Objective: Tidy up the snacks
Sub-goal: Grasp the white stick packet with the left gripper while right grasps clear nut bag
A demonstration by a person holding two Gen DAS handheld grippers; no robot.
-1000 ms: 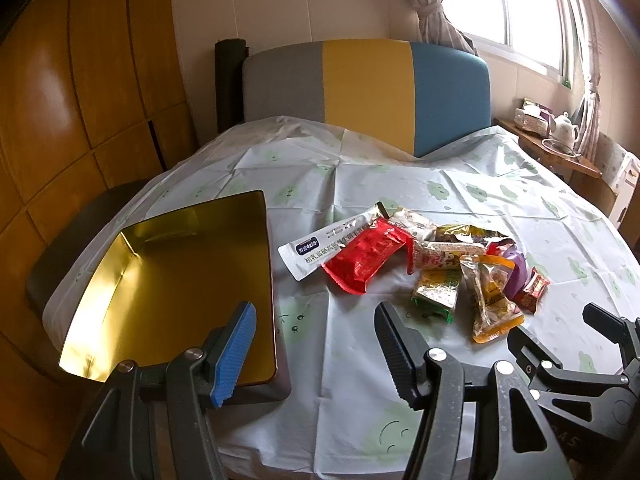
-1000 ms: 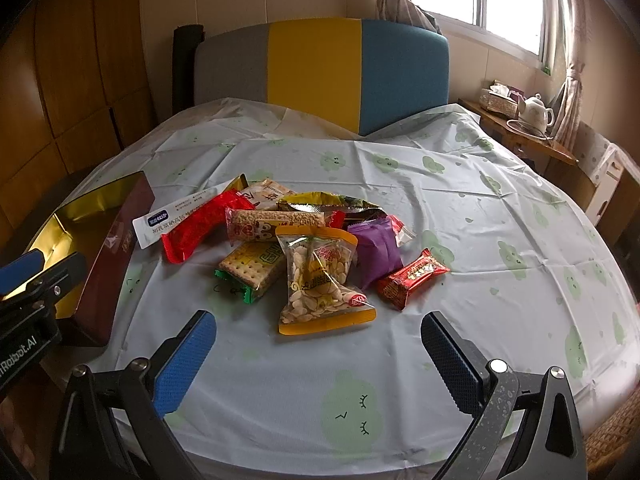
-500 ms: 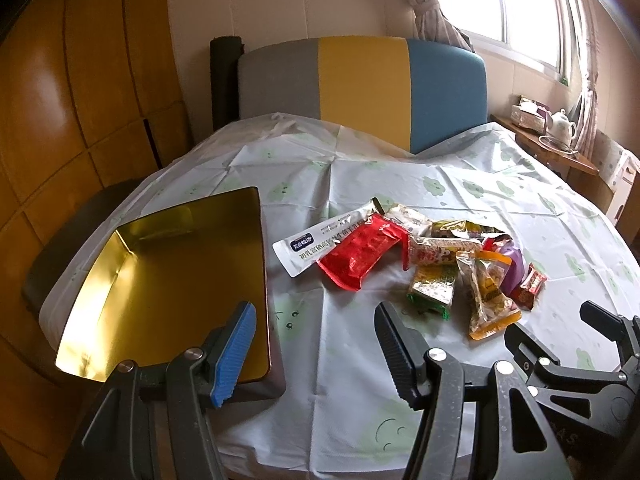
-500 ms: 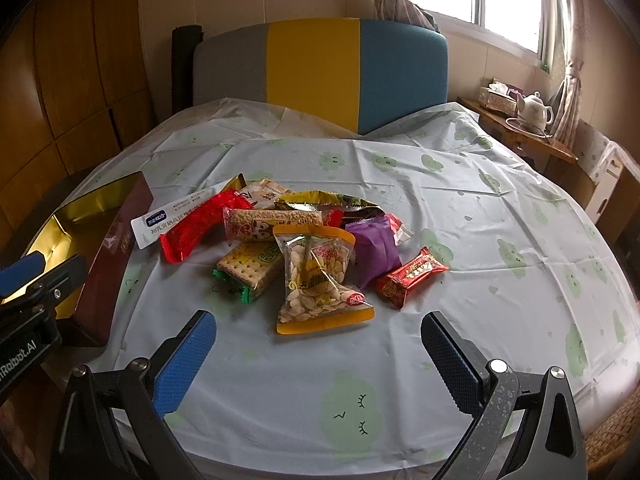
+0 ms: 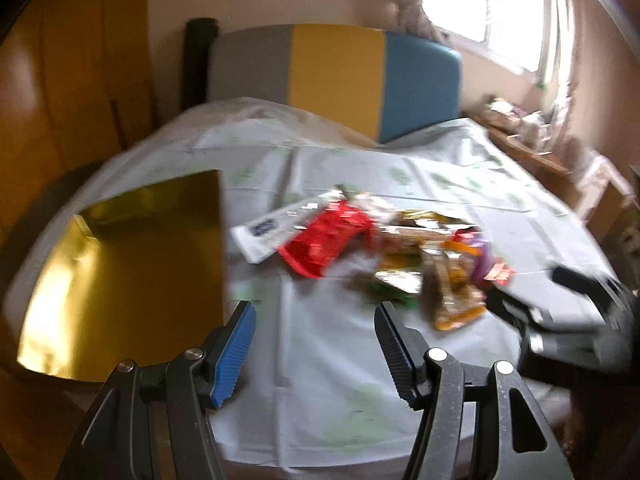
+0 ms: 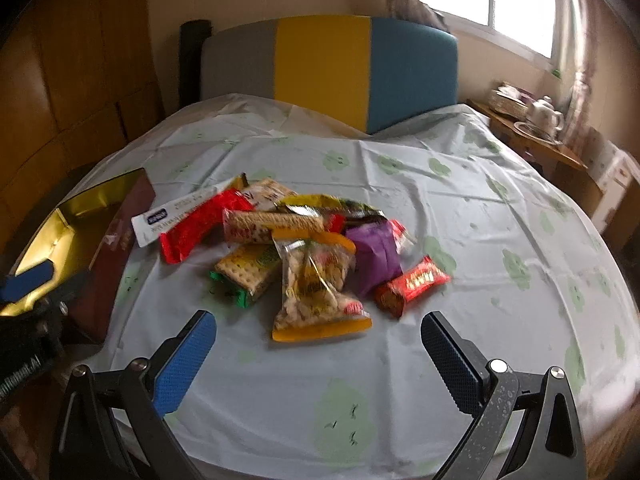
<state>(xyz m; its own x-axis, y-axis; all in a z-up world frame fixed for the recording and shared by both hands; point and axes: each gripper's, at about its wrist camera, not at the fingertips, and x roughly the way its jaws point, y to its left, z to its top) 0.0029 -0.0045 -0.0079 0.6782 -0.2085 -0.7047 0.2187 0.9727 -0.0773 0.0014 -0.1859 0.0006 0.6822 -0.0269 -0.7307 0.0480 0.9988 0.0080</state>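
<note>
A pile of snack packets lies mid-table: a clear nut bag with orange ends [image 6: 316,284], a green cracker pack [image 6: 246,270], a red bar [image 6: 414,284], a purple pouch [image 6: 374,256], a long red packet [image 6: 196,230] and a white stick pack [image 6: 180,214]. An open box with a gold inside [image 5: 124,280] stands at the table's left edge, also in the right wrist view [image 6: 76,216]. My left gripper [image 5: 314,348] is open and empty, near the box's right wall. My right gripper [image 6: 320,360] is open and empty, just short of the nut bag.
The round table wears a pale cloth with green faces [image 6: 500,240]. A grey, yellow and blue chair back [image 6: 332,72] stands behind it. A side table with a teapot [image 6: 544,114] is at far right. Wooden panels line the left wall.
Both grippers have moved forward toward the table; the pile looks nearer in the right view. The left view is now blurred by motion. Both stay open.
</note>
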